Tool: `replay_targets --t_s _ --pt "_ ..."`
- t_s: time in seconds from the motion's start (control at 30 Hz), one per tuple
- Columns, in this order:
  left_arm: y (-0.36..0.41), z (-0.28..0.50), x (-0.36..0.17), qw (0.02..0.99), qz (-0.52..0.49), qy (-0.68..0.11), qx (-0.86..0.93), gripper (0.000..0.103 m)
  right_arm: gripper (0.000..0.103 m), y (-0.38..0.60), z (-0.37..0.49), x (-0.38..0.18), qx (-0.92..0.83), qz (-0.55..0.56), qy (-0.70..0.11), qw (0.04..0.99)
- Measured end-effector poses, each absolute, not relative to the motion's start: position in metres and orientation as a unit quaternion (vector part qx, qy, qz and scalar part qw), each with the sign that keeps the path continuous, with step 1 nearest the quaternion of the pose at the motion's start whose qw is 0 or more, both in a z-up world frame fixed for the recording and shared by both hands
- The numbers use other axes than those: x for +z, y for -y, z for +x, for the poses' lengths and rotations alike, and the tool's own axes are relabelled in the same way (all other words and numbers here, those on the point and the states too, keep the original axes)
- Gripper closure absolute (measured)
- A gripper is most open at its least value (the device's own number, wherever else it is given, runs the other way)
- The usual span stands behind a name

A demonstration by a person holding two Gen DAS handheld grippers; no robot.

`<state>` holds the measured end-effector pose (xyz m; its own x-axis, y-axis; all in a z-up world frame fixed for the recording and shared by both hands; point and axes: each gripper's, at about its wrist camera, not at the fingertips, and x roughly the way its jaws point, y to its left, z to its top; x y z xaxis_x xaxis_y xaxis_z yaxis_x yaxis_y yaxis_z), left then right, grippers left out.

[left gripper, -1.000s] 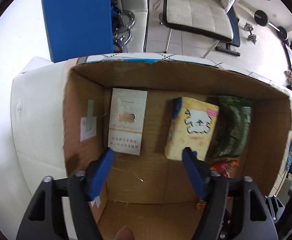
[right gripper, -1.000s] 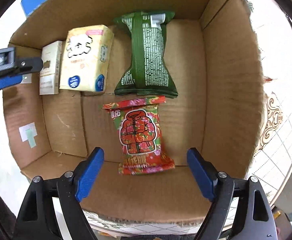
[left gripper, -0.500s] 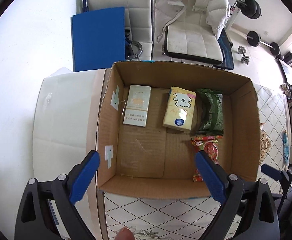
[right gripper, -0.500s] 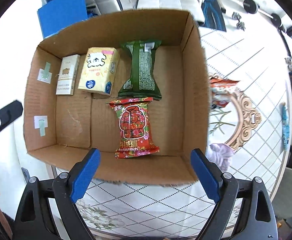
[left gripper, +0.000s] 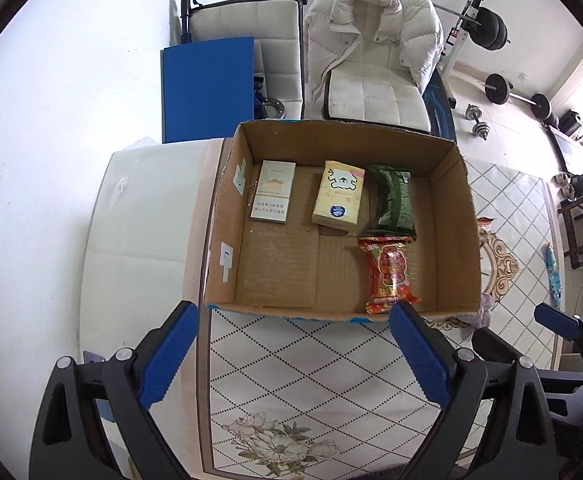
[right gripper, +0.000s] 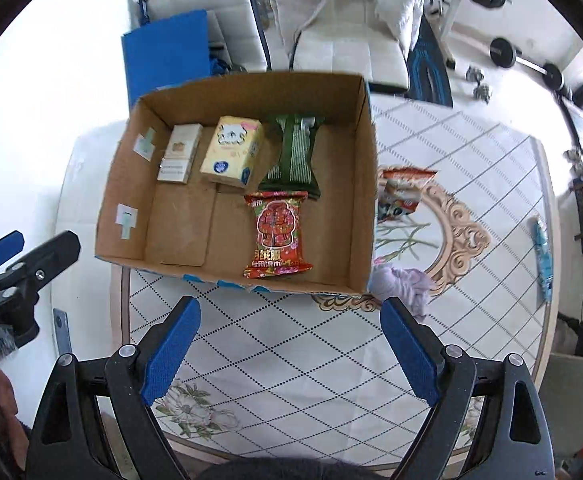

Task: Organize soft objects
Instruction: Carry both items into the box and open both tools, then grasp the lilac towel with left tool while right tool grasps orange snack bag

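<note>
Your left gripper [left gripper: 295, 356] and right gripper [right gripper: 289, 354] gape empty above the box [right gripper: 365, 184]; inside it, the red pack [right gripper: 277, 234] lies flat.

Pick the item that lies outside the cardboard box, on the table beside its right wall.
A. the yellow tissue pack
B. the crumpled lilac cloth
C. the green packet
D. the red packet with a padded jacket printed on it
B: the crumpled lilac cloth lies on the patterned table just past the cardboard box near its right corner, while the three packs all lie on the box floor.
</note>
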<state>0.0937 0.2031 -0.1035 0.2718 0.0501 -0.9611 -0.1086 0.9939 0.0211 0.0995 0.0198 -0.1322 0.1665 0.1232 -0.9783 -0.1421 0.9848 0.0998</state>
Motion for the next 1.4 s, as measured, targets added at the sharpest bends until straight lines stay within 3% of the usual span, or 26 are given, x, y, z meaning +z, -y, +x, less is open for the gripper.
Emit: replay_targets --t_s 0.3,0.53,0.67,0.97,1.17,1.27,1.4 --pt "-0.168 0.083 -0.087 0.803 -0.026 -0.594 0.048 0.005 0.01 0.004 0.086 -0.108 0.115 0.012 -0.622 0.774" --pt "-0.077 0.109 -0.084 0.806 -0.001 -0.591 -0.005 0.005 0.01 0.107 0.093 -0.113 0.072 0.058 -0.633 0.769" --pt "-0.005 0.134 -0.115 0.784 0.034 -0.618 -0.042 0.005 0.01 0.193 0.102 -0.131 0.01 0.085 -0.644 0.76" --pt "0.112 0.171 -0.253 0.657 0.158 -0.735 -0.058 0.005 0.009 0.347 0.112 -0.197 -0.066 0.131 -0.684 0.715" --pt "0.089 0.155 -0.304 0.603 -0.042 -0.797 0.018 0.005 0.009 0.384 0.113 -0.233 -0.068 0.154 -0.695 0.699" --pt "0.07 0.147 -0.31 0.611 -0.152 -0.773 0.077 0.005 0.01 0.381 0.12 -0.251 -0.048 0.156 -0.704 0.691" --pt "0.057 0.145 -0.318 0.625 -0.215 -0.738 0.136 0.005 0.01 0.363 0.141 -0.267 0.001 0.142 -0.713 0.687"
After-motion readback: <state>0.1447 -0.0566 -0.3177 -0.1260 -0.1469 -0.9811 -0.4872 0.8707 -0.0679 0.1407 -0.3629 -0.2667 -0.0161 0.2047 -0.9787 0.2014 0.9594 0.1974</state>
